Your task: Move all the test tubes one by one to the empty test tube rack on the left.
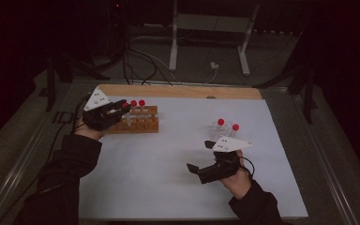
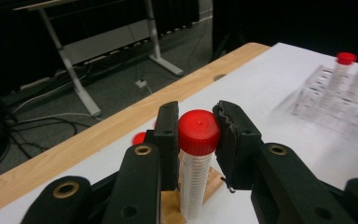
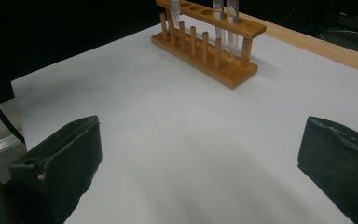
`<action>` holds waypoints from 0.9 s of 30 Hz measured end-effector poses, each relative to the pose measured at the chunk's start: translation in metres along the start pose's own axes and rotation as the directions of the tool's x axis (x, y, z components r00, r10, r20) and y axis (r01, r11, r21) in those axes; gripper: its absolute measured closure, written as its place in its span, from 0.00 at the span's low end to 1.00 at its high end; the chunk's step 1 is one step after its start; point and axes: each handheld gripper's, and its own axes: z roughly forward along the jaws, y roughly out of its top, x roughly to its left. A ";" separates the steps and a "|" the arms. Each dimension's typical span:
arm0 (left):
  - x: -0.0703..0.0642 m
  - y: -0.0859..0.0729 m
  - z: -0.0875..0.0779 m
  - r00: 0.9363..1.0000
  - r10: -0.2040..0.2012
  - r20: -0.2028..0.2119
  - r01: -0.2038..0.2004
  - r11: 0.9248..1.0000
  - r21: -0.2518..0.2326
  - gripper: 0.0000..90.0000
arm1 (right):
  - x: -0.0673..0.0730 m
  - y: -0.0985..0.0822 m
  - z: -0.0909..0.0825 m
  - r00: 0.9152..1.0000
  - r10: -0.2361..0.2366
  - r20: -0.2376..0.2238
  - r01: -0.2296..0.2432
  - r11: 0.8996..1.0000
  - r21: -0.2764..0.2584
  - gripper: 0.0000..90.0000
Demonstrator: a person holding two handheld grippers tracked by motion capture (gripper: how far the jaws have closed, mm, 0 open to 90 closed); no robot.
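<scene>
Where the person's sleeves come in at the near edge of the high view, the right gripper (image 1: 200,157) sits low over the bare white sheet (image 1: 168,159) that covers the table, its jaws spread wide with nothing between them; the right gripper view confirms this, with the two black pads far apart over plain white surface. Just beyond that gripper stands a clear plastic rack (image 1: 222,132) holding two red-capped tubes (image 1: 221,123). Across the sheet, towards the far left, the left gripper (image 1: 120,109) is at the wooden rack (image 1: 140,123), and its jaws are clamped on a red-capped tube (image 2: 196,158), gripping it just at and under the cap (the left gripper view shows this plainly). That tube stands upright, its lower end over the wooden rack (image 2: 177,205). The tube carries fine graduation marks down its side, too small to read. Two more red caps (image 1: 138,102) rise from the wooden rack just beside the gripper. Past the sheet runs the bare wooden edge of the table (image 1: 178,91).
</scene>
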 end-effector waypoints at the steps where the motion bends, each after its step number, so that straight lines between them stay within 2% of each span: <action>1: 0.002 0.001 0.002 1.000 -0.004 -0.011 0.004 1.000 -0.003 0.80 | 0.000 0.000 0.000 1.000 0.001 -0.002 -0.001 1.000 -0.001 0.00; 5: 0.009 0.003 0.008 0.999 -0.023 -0.042 0.022 1.000 -0.015 0.80 | -0.001 0.000 -0.001 1.000 -0.002 -0.002 0.002 1.000 -0.004 0.00; 10: 0.017 0.004 0.017 0.994 -0.044 -0.105 0.040 0.998 -0.039 0.80 | -0.001 0.000 -0.001 1.000 0.000 -0.001 0.000 1.000 -0.002 0.00; 15: 0.024 0.001 0.026 0.989 -0.072 -0.132 0.065 0.996 -0.056 0.80 | -0.001 -0.001 -0.001 1.000 0.001 0.000 -0.001 1.000 -0.001 0.00; 21: 0.028 -0.008 0.038 0.978 -0.102 -0.180 0.091 0.994 -0.067 0.80 | -0.003 -0.002 -0.001 1.000 -0.001 0.000 0.001 1.000 -0.002 0.00; 23: 0.029 -0.013 0.041 0.976 -0.124 -0.179 0.112 0.991 -0.074 0.80 | -0.003 -0.002 -0.001 1.000 -0.001 0.000 0.001 1.000 -0.002 0.00; 27: 0.030 -0.023 0.049 0.973 -0.134 -0.190 0.125 0.991 -0.056 0.80 | -0.003 -0.003 -0.002 1.000 0.000 0.002 0.000 1.000 -0.001 0.00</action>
